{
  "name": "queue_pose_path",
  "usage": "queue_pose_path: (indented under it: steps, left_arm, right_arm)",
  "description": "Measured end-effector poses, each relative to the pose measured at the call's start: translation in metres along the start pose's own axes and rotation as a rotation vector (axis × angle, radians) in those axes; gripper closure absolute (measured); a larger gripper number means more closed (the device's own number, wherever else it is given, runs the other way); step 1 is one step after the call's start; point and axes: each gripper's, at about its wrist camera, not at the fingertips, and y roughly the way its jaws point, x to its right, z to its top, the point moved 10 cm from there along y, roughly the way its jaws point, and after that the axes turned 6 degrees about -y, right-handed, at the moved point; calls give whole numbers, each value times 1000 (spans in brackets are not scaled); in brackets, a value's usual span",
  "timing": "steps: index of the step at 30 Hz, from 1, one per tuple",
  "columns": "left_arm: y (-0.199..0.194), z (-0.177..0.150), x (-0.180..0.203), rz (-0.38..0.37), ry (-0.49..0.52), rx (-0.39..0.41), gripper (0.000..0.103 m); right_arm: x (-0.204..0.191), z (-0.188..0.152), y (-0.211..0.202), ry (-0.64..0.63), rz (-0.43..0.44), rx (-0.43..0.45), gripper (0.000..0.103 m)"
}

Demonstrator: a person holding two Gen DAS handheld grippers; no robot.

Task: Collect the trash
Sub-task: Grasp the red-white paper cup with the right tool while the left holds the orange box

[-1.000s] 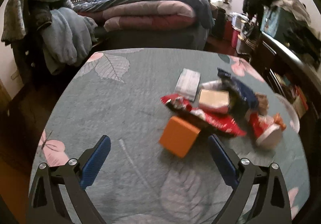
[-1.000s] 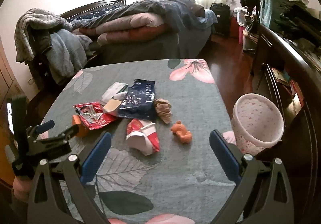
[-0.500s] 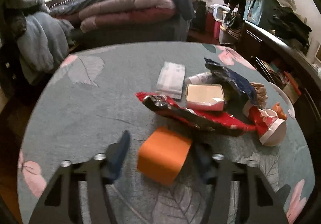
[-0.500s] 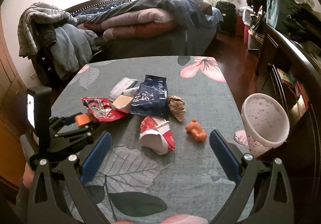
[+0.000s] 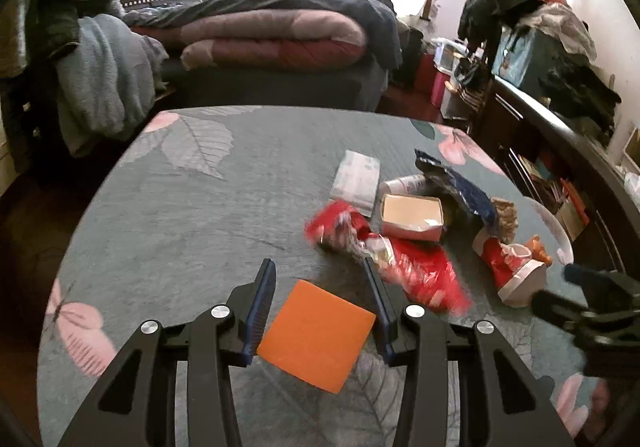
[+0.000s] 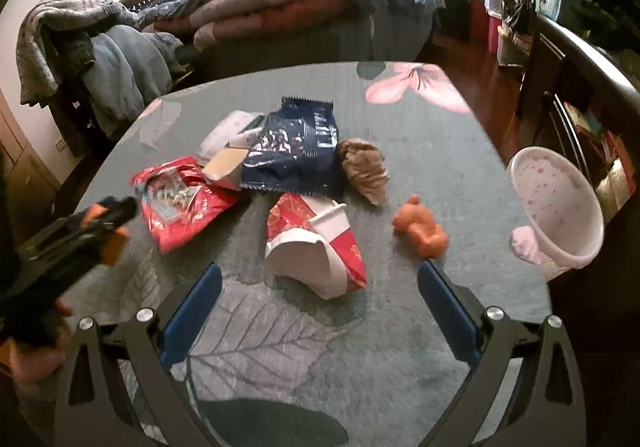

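left claw: clamped on the orange box, blue pads pressing both its sides, box tilted on a corner
orange box: right between the fingers, deep in the claw; cannot tell if it touches the surface
right claw: fingers wide apart, nothing between them but the crushed red-and-white cup just ahead
red wrapper: just beyond the left claw's right fingertip
bin: off the surface's right edge, near the orange scrap
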Motion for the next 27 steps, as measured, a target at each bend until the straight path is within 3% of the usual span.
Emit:
queue_pose_path:
  steps: [7, 11, 13, 27]
  left_arm:
    - [-27, 13, -10, 4, -33, 44, 59]
    - [-39, 20, -9, 3, -33, 71, 59]
    - [-42, 24, -7, -8, -45, 79, 59]
    - [-74, 30, 12, -37, -49, 121, 59]
  right_arm:
    - [-3, 3, 29, 2, -7, -27, 6]
    - [-4, 4, 39, -1, -13, -45, 26]
    - [-4, 6, 39, -12, -33, -38, 44]
    - [-16, -4, -18, -25, 49, 12, 44]
